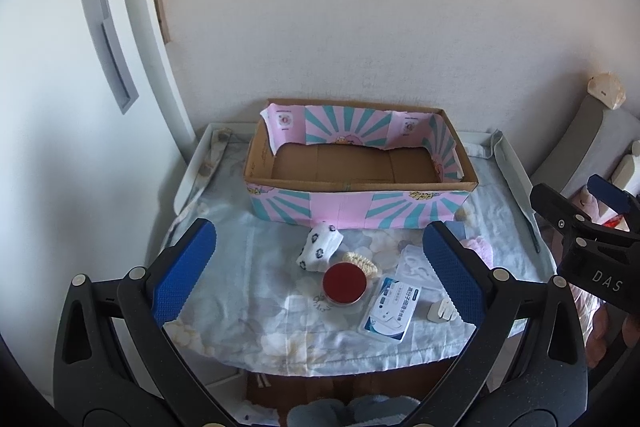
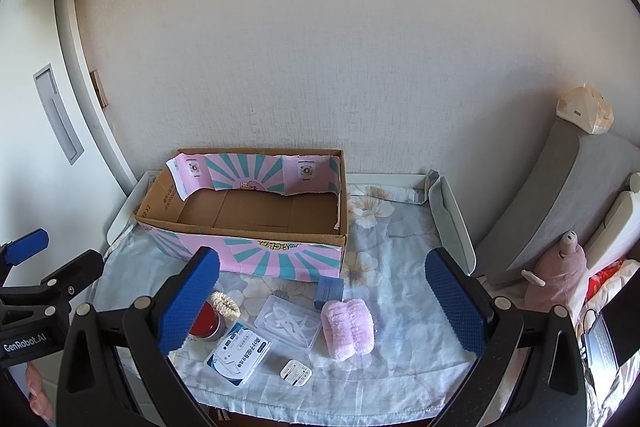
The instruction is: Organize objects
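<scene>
On the floral-cloth table (image 2: 404, 291) a cardboard box (image 1: 360, 183) wrapped in pink-and-teal sunburst paper stands at the back, its brown floor bare. In front of it, from left to right, lie a rolled white sock (image 1: 319, 246) with dark prints, a cream scrunchie (image 2: 225, 303), a round tin with a red lid (image 1: 345, 283), a blue-and-white packet (image 2: 239, 353), a clear plastic case (image 2: 289, 322) of white pieces, a small white plug (image 2: 296, 373), a small blue box (image 2: 329, 290) and a fluffy pink roll (image 2: 349, 327).

The left gripper (image 1: 318, 271) hangs released, wide apart, above the near edge; the sock, scrunchie, tin and packet lie between its blue pads, untouched. The right gripper (image 2: 322, 301) is likewise spread and holds nothing, framing the case, blue box and pink roll.

In the left view the right pad hides much of the plug and pink roll; in the right view the left pad covers part of the tin and the sock cannot be seen. The packet's print is too small to read.
</scene>
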### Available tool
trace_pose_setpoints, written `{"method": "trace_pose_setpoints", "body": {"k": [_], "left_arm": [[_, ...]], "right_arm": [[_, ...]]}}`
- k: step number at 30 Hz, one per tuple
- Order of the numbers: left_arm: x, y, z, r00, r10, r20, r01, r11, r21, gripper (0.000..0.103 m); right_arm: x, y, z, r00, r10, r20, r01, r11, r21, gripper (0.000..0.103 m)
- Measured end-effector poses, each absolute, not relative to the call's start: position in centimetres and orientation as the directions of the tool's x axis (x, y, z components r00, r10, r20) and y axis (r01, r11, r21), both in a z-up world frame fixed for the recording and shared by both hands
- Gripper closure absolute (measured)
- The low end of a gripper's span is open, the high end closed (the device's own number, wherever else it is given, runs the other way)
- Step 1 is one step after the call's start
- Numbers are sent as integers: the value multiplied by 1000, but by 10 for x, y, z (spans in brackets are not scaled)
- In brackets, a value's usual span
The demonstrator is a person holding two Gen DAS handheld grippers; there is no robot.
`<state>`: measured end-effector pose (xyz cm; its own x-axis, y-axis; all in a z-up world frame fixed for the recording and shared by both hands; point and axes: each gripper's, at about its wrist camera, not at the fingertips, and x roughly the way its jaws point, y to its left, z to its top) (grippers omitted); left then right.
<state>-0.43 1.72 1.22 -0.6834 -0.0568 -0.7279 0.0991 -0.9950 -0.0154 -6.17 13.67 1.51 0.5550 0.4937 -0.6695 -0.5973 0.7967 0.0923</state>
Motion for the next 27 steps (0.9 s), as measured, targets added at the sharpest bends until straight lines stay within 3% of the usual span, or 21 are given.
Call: {"method": "trace_pose_setpoints", "body": {"k": [11,26,27], "left_arm": [[-3,19,15,-687,-69,-723,109,-994,-8,1],[-6,4,10,-666,-67,-743,150,-988,-45,1],[-7,-1,9,-662,-68,-746,156,-986,-49,1]], "right_arm": [[-64,136,17,460,589,-665,-728,679,97,0],[-65,135,18,421,613,-669,-761,640,106,0],[-64,135,18,344,660,-668,-833,543,107,0]]}}
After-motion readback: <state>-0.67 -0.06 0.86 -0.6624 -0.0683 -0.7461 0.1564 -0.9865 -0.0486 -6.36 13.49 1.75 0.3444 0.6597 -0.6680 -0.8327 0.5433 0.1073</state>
